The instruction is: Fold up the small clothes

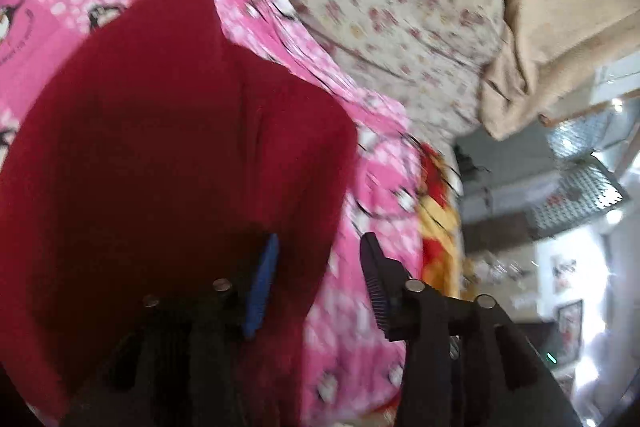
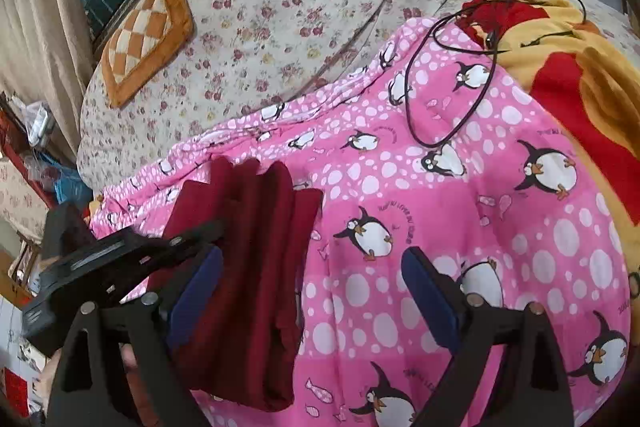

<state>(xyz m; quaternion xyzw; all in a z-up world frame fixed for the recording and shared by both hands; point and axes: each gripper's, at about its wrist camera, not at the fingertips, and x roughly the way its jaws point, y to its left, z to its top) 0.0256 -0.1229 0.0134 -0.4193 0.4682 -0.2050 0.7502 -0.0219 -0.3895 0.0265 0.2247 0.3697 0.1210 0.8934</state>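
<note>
A dark red garment (image 1: 160,147) lies folded on the pink penguin sheet (image 1: 360,327) and fills the left half of the left wrist view. My left gripper (image 1: 316,283) hovers over the garment's right edge with its jaws apart. The blue pad (image 1: 260,287) sits above the cloth, and neither pad presses on it. In the right wrist view the same garment (image 2: 248,287) shows as a narrow pleated strip. My right gripper (image 2: 316,287) stands wide open, its left finger (image 2: 196,299) over the garment and its right finger over bare sheet (image 2: 460,207).
The black frame of the other gripper (image 2: 112,263) reaches in from the left. A black cable (image 2: 452,75) loops over the sheet at the back right, beside a yellow and red blanket (image 2: 580,75). A floral quilt (image 2: 280,7) and a checked cushion (image 2: 144,35) lie behind.
</note>
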